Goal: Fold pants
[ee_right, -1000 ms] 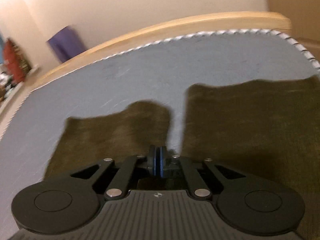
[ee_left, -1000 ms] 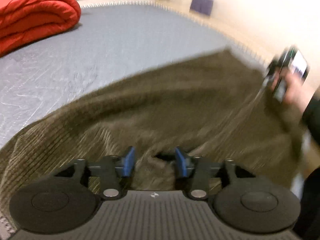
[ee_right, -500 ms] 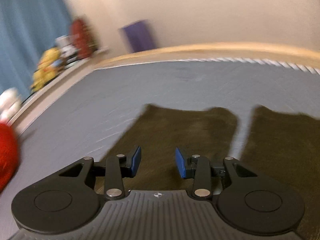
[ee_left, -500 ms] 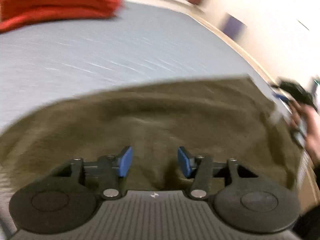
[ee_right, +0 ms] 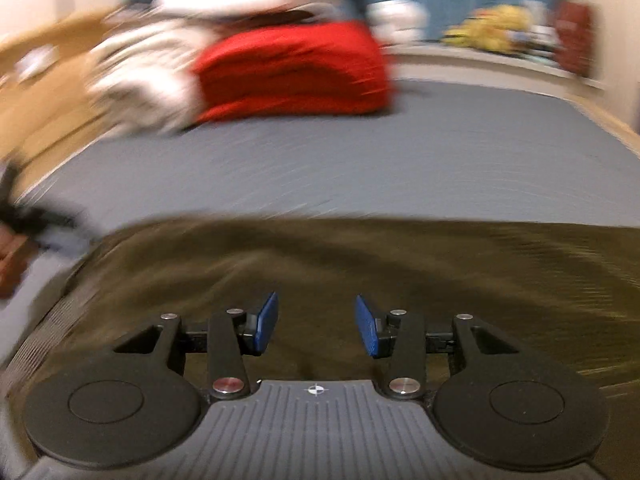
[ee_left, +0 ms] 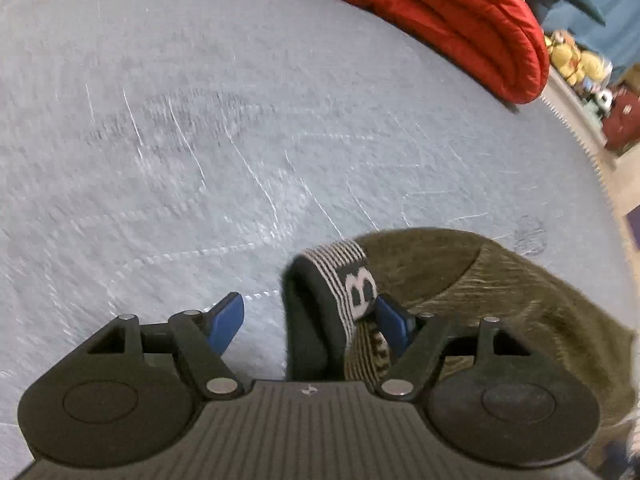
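Left wrist view shows the left tongs [ee_left: 310, 322] spread wide, low over the grey bed [ee_left: 200, 140]. Between the two blue pads stands the waistband [ee_left: 348, 280] of the olive pants [ee_left: 520, 300], a striped elastic band with a white mark on a dark patch, folded up at the corner. The right pad [ee_left: 394, 322] is just beside this band, maybe touching it; the left pad [ee_left: 226, 318] is apart from the cloth, over the bare sheet. The pants spread to the right side of this view. A folded red blanket [ee_left: 460, 20] lies far back on the bed.

Right wrist view is blurred. The right tongs [ee_right: 316, 328] are also spread and hold nothing, and they hang above the pants [ee_right: 360, 256], which lie flat across the bed [ee_right: 400, 160].
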Available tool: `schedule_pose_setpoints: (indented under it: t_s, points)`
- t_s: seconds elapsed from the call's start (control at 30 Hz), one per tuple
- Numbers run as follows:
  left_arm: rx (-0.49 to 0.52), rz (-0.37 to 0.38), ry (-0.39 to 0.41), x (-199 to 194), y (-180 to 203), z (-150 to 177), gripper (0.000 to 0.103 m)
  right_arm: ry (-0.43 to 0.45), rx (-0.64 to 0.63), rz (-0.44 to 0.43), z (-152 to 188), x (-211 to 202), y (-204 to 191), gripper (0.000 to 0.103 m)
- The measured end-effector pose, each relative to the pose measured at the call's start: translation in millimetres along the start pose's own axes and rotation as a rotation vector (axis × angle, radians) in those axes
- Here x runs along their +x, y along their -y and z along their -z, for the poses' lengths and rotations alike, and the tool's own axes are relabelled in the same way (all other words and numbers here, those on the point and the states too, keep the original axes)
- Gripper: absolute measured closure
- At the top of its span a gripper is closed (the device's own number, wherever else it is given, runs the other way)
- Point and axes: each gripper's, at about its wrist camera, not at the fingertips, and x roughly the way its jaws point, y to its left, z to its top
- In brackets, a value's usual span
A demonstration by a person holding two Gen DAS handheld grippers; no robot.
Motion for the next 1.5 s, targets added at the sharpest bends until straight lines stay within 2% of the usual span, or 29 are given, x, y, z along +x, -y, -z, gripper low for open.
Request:
schedule_pose_setpoints:
  t_s: [0.03, 0.07, 0.13, 0.17, 0.23, 0.3, 0.4, 0.47, 0.53, 0.57, 0.6, 0.63, 0.67, 0.7, 0.77, 0.83, 0.9, 0.97, 1.03, 1.1, 1.2, 1.23, 1.3, 1.33, 1.37, 1.43, 1.5]
  points:
    - [0.014, 0.017, 0.009, -0.1, -0.1, -0.9, 0.025, -0.014, -0.050, -0.034, 6.4, 0.9, -22.0, 0.058]
    - [0.041, 0.035, 0.009, 0.3, 1.8, -1.4, 0.030, -0.031, -0.093, -0.070, 12.3, 1.4, -43.4, 0.058]
    - [0.073, 0.085, 0.004, -0.5, 1.7, -3.2, 0.047, -0.061, -0.193, -0.144, 22.1, -2.2, -90.6, 0.058]
    - [0.077, 0.086, 0.012, -0.1, 3.1, -0.2, 0.055, -0.059, -0.234, -0.170, 25.7, -5.3, -109.3, 0.058]
    - [0.092, 0.094, 0.021, 0.7, 0.2, 5.9, 0.059, -0.068, -0.318, -0.245, 36.6, -9.6, -146.7, 0.058]
    - [0.088, 0.113, 0.021, -2.8, -3.9, 6.0, 0.060, -0.064, -0.392, -0.304, 45.7, -13.7, -179.9, 0.057]
    - [0.054, 0.136, 0.015, -3.9, -12.2, 4.5, 0.053, -0.066, -0.482, -0.365, 57.8, -15.2, -220.4, 0.054]
    - [0.044, 0.153, 0.010, -1.9, -17.9, 3.9, 0.044, -0.070, -0.534, -0.378, 66.2, -17.5, -238.1, 0.051]
    - [0.047, 0.172, 0.006, 1.5, -20.9, 4.3, 0.043, -0.075, -0.588, -0.385, 71.2, -11.9, -255.6, 0.046]
    - [0.049, 0.179, 0.012, 2.8, -22.1, 4.7, 0.043, -0.079, -0.616, -0.376, 73.5, -8.6, -263.3, 0.040]
    - [0.052, 0.185, 0.023, 4.0, -22.1, 5.2, 0.043, -0.090, -0.647, -0.354, 80.1, -4.0, -266.9, 0.038]
    - [0.060, 0.190, 0.032, 4.8, -21.5, 6.3, 0.045, -0.108, -0.683, -0.317, 83.8, 2.9, -272.6, 0.041]
    - [0.076, 0.191, 0.038, 5.8, -19.7, 7.1, 0.056, -0.108, -0.679, -0.320, 83.0, 3.9, -271.2, 0.043]
    - [0.100, 0.188, 0.041, 5.7, -18.1, 7.7, 0.058, -0.112, -0.658, -0.341, 79.7, 4.7, -271.9, 0.050]
    - [0.111, 0.191, 0.048, 1.7, -18.7, 5.8, 0.074, -0.108, -0.678, -0.321, 74.1, 6.3, -279.0, 0.086]
    - [0.114, 0.203, 0.089, -11.5, -21.1, 0.7, 0.076, -0.103, -0.704, -0.343, 68.3, 3.7, -283.7, 0.091]
    - [0.177, 0.179, 0.148, -28.3, -18.7, -2.4, 0.077, -0.063, -0.743, -0.365, 66.7, -3.9, -292.3, 0.092]
    - [0.194, 0.150, 0.150, -36.4, -22.5, -5.0, 0.077, -0.019, -0.749, -0.398, 60.5, -13.0, -305.1, 0.093]
    - [0.174, 0.123, 0.138, -36.0, -30.7, -5.7, 0.077, -0.013, -0.738, -0.422, 54.8, -12.1, -315.1, 0.093]
    - [0.164, 0.111, 0.140, -33.7, -34.0, -3.9, 0.076, -0.009, -0.761, -0.413, 57.2, -10.7, -325.1, 0.093]
    - [0.206, 0.059, 0.143, -34.1, -21.2, 0.4, 0.067, -0.034, -0.743, -0.355, 61.5, -5.2, -331.4, 0.092]
    - [0.219, 0.031, 0.149, -37.6, -16.3, 1.5, 0.066, -0.066, -0.734, -0.345, 60.4, -0.4, -331.5, 0.087]
    - [0.250, -0.013, 0.187, -51.0, -9.6, 2.9, 0.049, -0.093, -0.715, -0.343, 56.5, -4.3, -328.4, 0.081]
    - [0.260, -0.026, 0.215, -59.6, -6.1, 3.8, 0.042, -0.074, -0.702, -0.353, 53.2, -12.8, -323.6, 0.068]
    - [0.274, -0.026, 0.240, -69.9, -1.7, 5.3, 0.042, -0.057, -0.687, -0.359, 47.1, -17.8, -319.7, 0.056]
    - [0.306, 0.012, 0.256, -83.8, 7.2, 11.4, 0.042, -0.038, -0.645, -0.362, 35.7, -27.8, -303.1, 0.051]
    - [0.364, 0.069, 0.233, -91.4, 20.7, 25.2, 0.042, -0.040, -0.586, -0.347, 25.1, -33.3, -280.6, 0.049]
